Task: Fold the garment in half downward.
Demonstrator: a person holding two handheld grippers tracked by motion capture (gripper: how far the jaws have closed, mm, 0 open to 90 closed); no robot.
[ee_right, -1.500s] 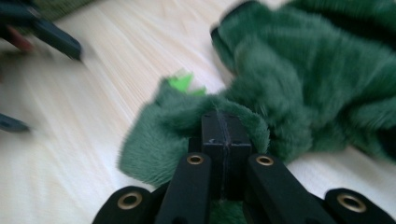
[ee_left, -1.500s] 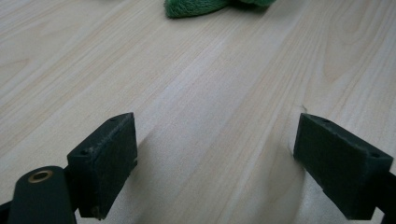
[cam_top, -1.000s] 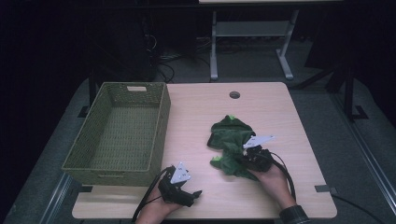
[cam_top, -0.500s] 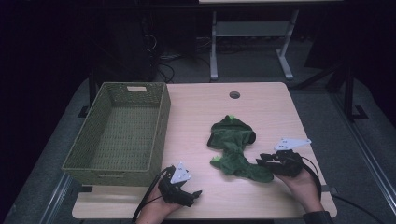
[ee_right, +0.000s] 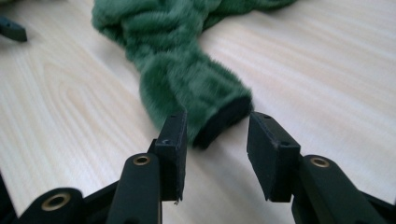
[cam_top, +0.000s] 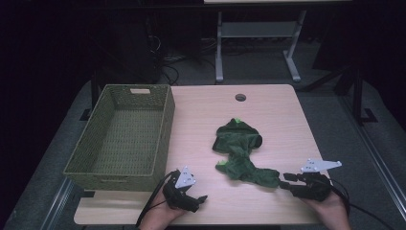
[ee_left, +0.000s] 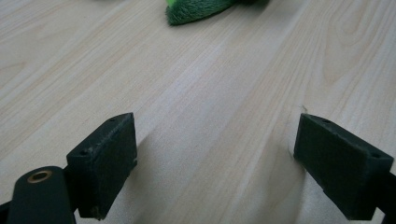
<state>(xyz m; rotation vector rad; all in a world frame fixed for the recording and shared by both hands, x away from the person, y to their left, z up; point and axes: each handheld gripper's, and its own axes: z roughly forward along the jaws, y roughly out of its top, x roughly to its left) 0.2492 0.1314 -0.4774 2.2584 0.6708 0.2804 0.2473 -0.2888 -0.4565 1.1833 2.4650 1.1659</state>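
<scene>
Right gripper point(cam_top: 286, 180) sits by the table's point(cam_top: 268, 103) front right edge, its jaws just opening, parted with the cloth's point(cam_top: 239, 153) cuff end lying loose just ahead of them. The cloth sprawls mid-table, well clear of the basket point(cam_top: 165, 120) on the left. Left gripper point(cam_top: 201, 200) rests at the front edge, jaws spread over bare wood.

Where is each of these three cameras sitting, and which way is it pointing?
High view: above the person's side, looking forward and down at the table, basket, green garment; both hands show.
Left gripper view: rides the left gripper, looking along open jaws over bare wood.
Right gripper view: rides the right gripper, facing the garment's sleeve end.
All share garment and tabletop.
</scene>
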